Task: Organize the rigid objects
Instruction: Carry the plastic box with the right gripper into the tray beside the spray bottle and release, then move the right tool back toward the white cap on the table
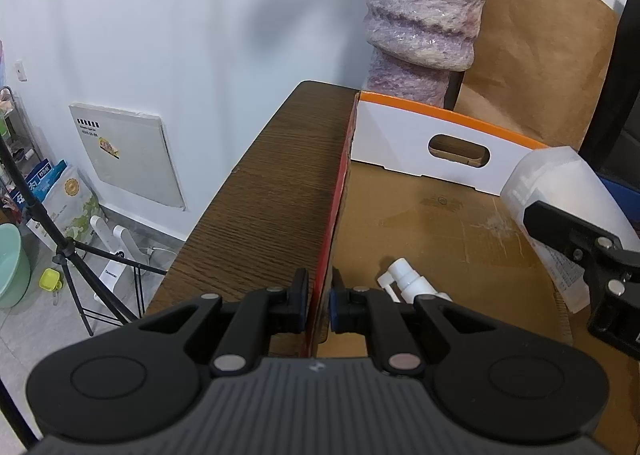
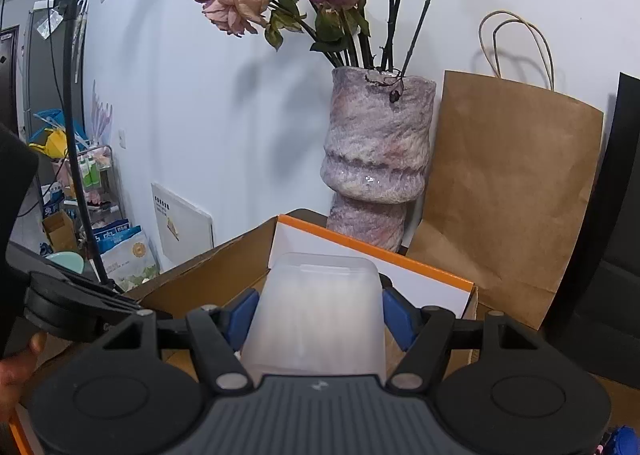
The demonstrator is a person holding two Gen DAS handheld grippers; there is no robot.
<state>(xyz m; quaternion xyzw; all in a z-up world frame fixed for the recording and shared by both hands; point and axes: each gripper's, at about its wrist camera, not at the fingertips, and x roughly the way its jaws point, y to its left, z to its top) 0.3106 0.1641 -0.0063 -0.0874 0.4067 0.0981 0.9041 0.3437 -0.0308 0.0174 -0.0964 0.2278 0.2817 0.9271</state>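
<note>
A cardboard box [image 1: 440,215] with a red outer side and an orange-edged white end flap [image 1: 400,139] sits on a dark wooden table [image 1: 272,191]. My left gripper [image 1: 320,305] is shut on the box's left wall [image 1: 326,247]. Inside the box lies a white spray bottle [image 1: 408,281]. My right gripper [image 2: 316,315] is shut on a frosted white plastic bottle [image 2: 316,315], its blue pads [image 2: 242,317] pressing both sides. In the left wrist view that bottle [image 1: 560,191] hangs over the box's right part, with the right gripper [image 1: 576,239] on it.
A tall mottled purple vase [image 2: 376,163] with dried roses and a brown paper bag [image 2: 504,191] stand just behind the box. A dark monitor edge [image 2: 616,215] is at the right. On the floor at left are a tripod [image 1: 68,251], bags and a green basin [image 1: 12,263].
</note>
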